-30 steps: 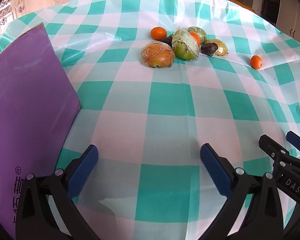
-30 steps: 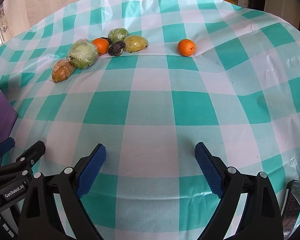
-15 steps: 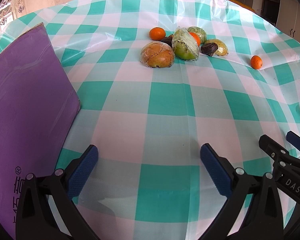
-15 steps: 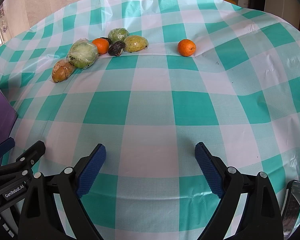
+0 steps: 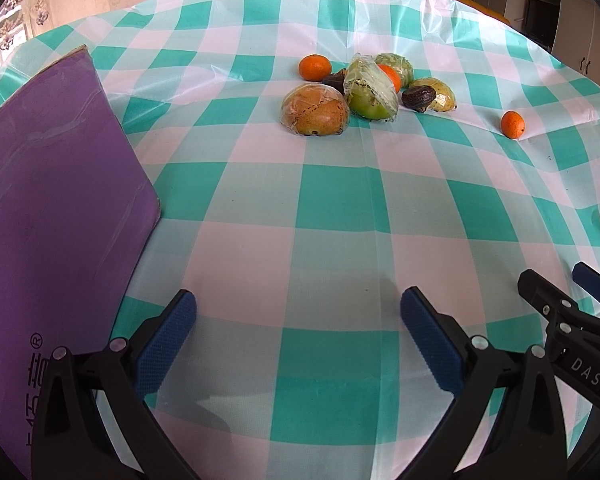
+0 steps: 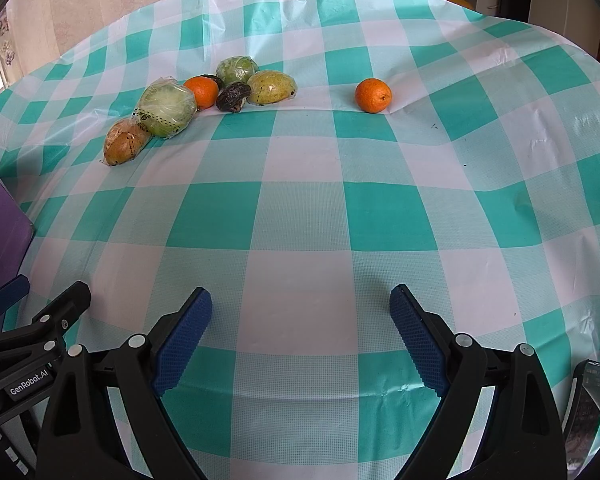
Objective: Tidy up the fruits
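- The fruits are gathered in a loose cluster on the far part of the surface: a brown-yellow pear wrapped in clear film (image 5: 315, 110), a green round fruit in crinkled clear film (image 5: 372, 90) touching it, a dark wrinkled fruit (image 5: 419, 97) just beside that, a yellow-green wrapped fruit (image 5: 440, 94) and a second green wrapped fruit (image 5: 396, 65) behind the green round fruit.
- Two bare oranges sit in the cluster: one (image 5: 315, 67) at the back of the wrapped pear, another (image 5: 390, 77) half hidden behind the green round fruit.
- A lone orange (image 6: 373, 95) lies well apart from the cluster, to its right, on a crease of the teal-and-white checked plastic cloth (image 6: 300, 216).
- The right gripper (image 6: 300, 320) is held low over the near part of the surface, jaws spread wide, nothing between them.
- The left gripper (image 5: 298, 322) is likewise held wide and empty, well short of the cluster.
- A purple flat board (image 5: 56, 208) lies left of the cluster, close to the left gripper.
- No fruit appears to have been picked yet; the first reach is judged to be the step in hand.
- The lone orange is best taken first by the right gripper: it is bare, firm and clear of neighbours.
- The jaws should be centred on its widest part, since a round fruit may roll off the crease.
- Film-wrapped fruits should be gripped on the body, not the loose film, which may slip.
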Demonstrator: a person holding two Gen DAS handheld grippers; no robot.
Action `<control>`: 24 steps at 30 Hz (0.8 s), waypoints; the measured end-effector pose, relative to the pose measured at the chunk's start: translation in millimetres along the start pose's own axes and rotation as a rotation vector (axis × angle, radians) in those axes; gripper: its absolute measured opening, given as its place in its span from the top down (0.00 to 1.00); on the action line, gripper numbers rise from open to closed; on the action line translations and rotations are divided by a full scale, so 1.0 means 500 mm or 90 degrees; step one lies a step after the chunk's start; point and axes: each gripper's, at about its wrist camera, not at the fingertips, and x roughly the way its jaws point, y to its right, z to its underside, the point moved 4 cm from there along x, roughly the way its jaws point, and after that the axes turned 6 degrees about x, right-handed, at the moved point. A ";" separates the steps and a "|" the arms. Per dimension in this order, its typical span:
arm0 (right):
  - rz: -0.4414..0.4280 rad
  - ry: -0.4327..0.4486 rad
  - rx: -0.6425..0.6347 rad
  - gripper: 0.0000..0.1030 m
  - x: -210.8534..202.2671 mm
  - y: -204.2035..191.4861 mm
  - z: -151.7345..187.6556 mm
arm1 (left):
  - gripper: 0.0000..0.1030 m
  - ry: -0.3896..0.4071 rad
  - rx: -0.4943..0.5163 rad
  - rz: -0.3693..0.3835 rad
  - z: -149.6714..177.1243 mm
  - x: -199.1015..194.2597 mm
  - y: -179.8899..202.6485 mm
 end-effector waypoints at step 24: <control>-0.001 0.002 0.000 0.15 0.002 0.002 -0.001 | 0.01 0.005 0.000 -0.002 0.000 0.002 0.007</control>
